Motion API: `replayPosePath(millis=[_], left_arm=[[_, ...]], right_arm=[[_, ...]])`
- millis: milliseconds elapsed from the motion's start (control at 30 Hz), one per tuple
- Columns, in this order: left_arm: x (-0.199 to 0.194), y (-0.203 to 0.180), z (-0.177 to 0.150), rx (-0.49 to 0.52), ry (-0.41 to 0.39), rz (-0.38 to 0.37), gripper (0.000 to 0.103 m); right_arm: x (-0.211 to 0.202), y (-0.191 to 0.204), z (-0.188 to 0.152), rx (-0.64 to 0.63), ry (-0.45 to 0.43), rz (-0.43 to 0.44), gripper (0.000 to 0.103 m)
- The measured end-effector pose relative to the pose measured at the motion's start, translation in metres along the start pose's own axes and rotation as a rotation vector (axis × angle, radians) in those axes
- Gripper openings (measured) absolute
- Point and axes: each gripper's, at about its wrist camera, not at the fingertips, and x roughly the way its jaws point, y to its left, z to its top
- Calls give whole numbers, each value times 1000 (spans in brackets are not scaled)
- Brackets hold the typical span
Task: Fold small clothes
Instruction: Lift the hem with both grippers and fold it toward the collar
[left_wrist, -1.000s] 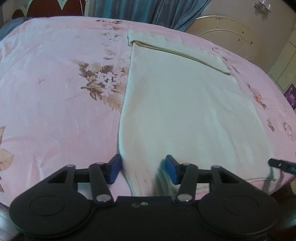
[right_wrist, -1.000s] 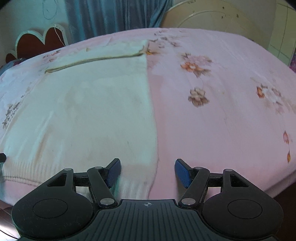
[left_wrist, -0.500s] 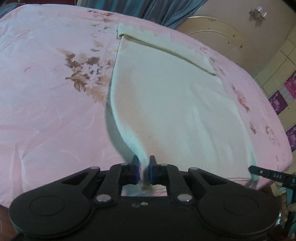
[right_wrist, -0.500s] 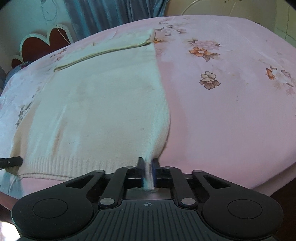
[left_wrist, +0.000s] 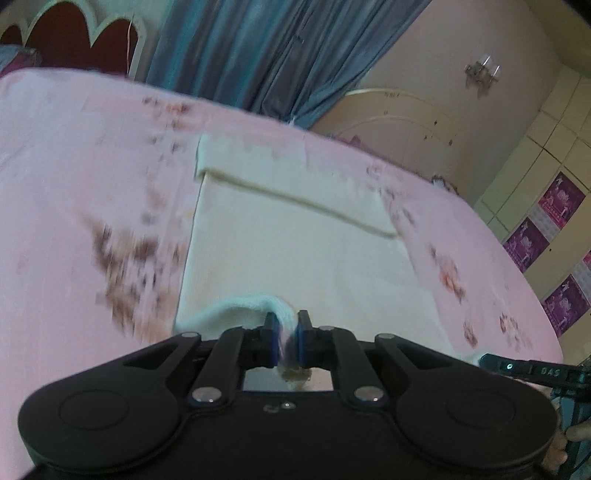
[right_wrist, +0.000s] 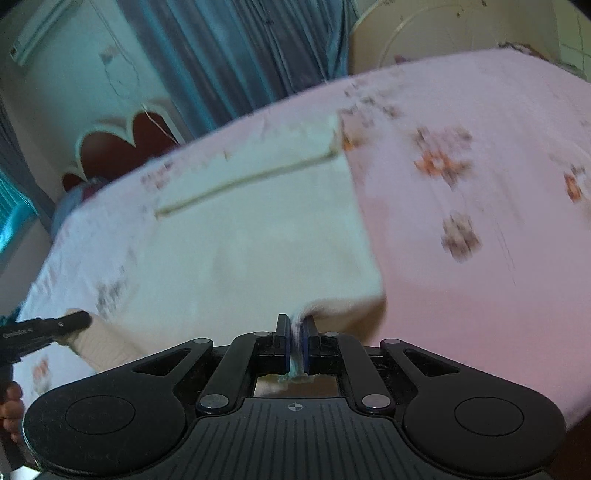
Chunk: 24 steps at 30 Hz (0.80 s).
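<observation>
Where a second ago both sets of jaws stood wide over the near hem, they are now pinched shut on it and raised, so the first fold of the cream knitted garment (left_wrist: 295, 254) looks to be under way. That garment lies spread on the pink flowered bedsheet (left_wrist: 74, 184), its far end already turned over in a band, its near edge lifted clear at two corners and sagging between them. Both views are smeared, so how high the hem hangs is hard to judge. Left gripper (left_wrist: 285, 341) points down across the bed, jaws closed on the hem's left corner, a curl of knit bunched above them. Right gripper (right_wrist: 294, 345) is tipped likewise, jaws nearly touching, a thin pinch of the right corner between them.
</observation>
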Motion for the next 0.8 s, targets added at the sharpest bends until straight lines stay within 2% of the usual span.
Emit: replayPosePath(millis=[333,633,800], left_arm=[[67,3,85,-13,-82,34,9],[142,13,148,-48,-122,86,9],[180,23,172,-81,-119,123,9]], right_arm=[[64,-9,104,9,-91,34,5],[149,-27,187,35,-114,32,5],[195,-37,216,58,-96,21,5]])
